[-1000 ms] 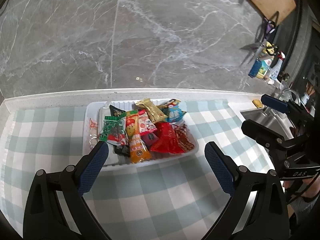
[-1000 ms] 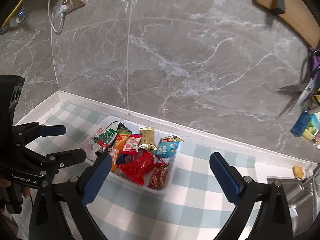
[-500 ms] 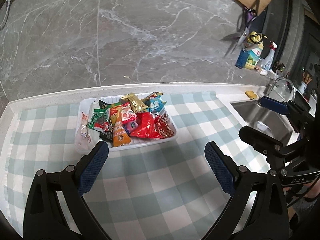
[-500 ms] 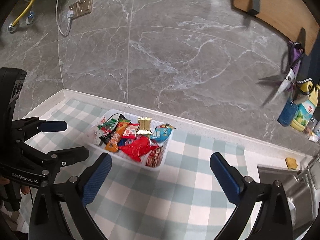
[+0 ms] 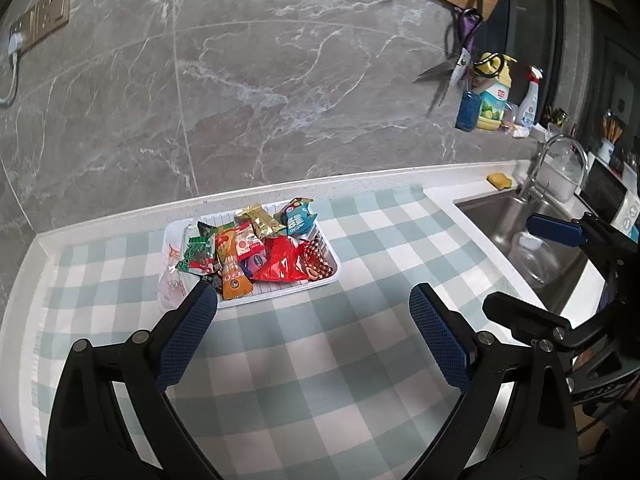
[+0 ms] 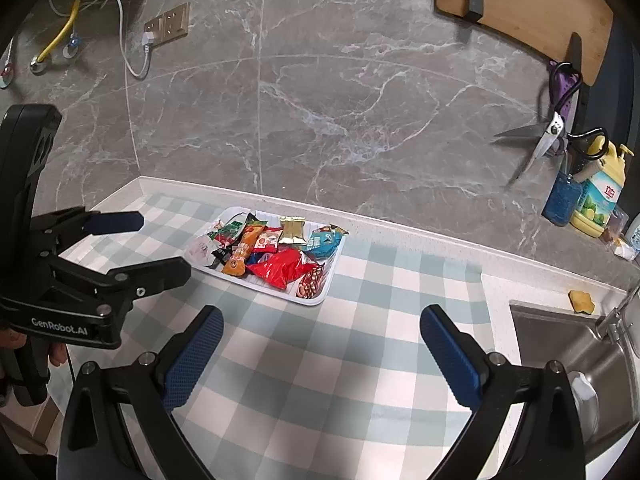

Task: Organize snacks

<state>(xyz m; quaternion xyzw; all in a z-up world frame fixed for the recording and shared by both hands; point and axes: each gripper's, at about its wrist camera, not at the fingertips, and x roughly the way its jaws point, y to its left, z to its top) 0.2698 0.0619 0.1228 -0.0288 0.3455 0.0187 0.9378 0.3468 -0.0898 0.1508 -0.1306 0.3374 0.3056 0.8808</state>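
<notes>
1. Left gripper [image 5: 313, 304]: jaws spread wide, nothing btwn them, hovering over the checked cloth [image 5: 360, 360] in front of the tray.
2. Right gripper [image 6: 322, 328]: jaws likewise released & empty, over the same cloth, well apart from the tray.
3. White tray [image 5: 334, 258] sits on the cloth near the marble wall, piled w/ snack packets [image 5: 256, 248]: red, orange, green, gold, blue wrappers.
4. Sink [image 5: 532, 248] at right; scissors [image 6: 536, 148] hang on the wall above the bottles.
</notes>
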